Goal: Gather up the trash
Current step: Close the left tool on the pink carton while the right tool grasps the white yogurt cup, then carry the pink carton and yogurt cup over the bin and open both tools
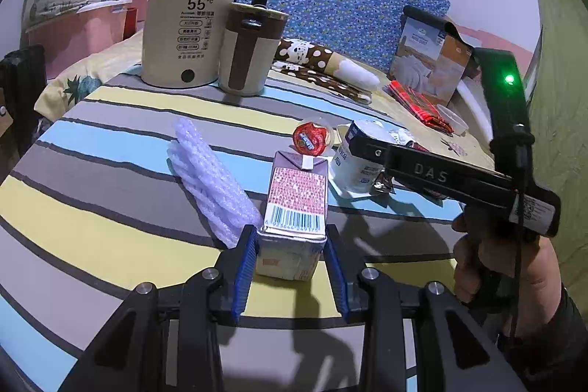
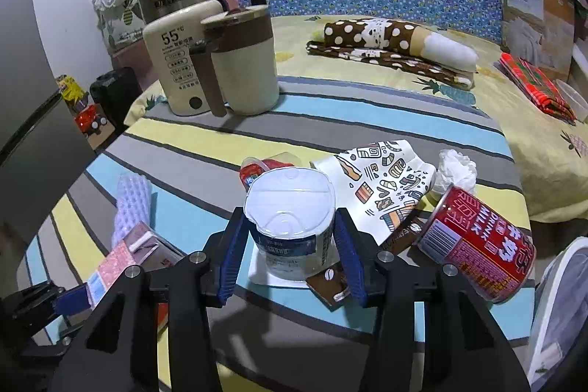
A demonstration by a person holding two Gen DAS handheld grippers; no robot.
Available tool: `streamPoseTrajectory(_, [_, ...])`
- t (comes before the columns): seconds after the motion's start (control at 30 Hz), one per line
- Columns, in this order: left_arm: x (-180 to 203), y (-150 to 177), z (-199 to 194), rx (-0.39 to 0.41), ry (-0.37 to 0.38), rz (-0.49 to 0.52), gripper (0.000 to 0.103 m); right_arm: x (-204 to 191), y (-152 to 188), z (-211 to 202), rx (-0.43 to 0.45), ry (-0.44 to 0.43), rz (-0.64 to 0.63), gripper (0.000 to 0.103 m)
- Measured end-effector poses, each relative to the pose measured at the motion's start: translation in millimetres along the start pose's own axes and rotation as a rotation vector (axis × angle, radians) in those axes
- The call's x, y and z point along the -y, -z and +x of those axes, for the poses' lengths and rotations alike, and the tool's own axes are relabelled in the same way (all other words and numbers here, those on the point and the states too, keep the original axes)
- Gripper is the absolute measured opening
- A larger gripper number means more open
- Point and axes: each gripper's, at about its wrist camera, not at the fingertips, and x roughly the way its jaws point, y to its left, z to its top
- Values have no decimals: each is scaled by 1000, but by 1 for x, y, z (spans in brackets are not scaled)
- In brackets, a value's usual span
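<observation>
Blue-padded left tongs clamp the milk carton upright on the striped worktop. Right tongs straddle the yogurt cup, pads seemingly touching; its thin wall could crumple or slip, I judge.

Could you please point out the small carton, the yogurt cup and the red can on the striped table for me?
small carton (image 1: 297, 193): left wrist view, on its printed side panel.
yogurt cup (image 2: 290, 197): right wrist view, on its white foil lid.
red can (image 2: 481, 245): right wrist view, on its red label.
</observation>
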Motion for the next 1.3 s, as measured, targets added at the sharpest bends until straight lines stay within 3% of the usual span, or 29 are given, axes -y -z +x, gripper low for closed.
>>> streamPoseTrajectory(0.37, [17, -5, 14, -16, -46, 61, 37, 5, 11, -25, 31, -47, 29, 49])
streamPoseTrajectory(0.8, [40, 8, 0, -11, -95, 112, 34, 15, 33, -52, 38, -60, 69, 49])
streamPoseTrajectory(1.3, [81, 24, -30, -3, -54, 171, 34, 31, 62, -95, 66, -41, 119, 49])
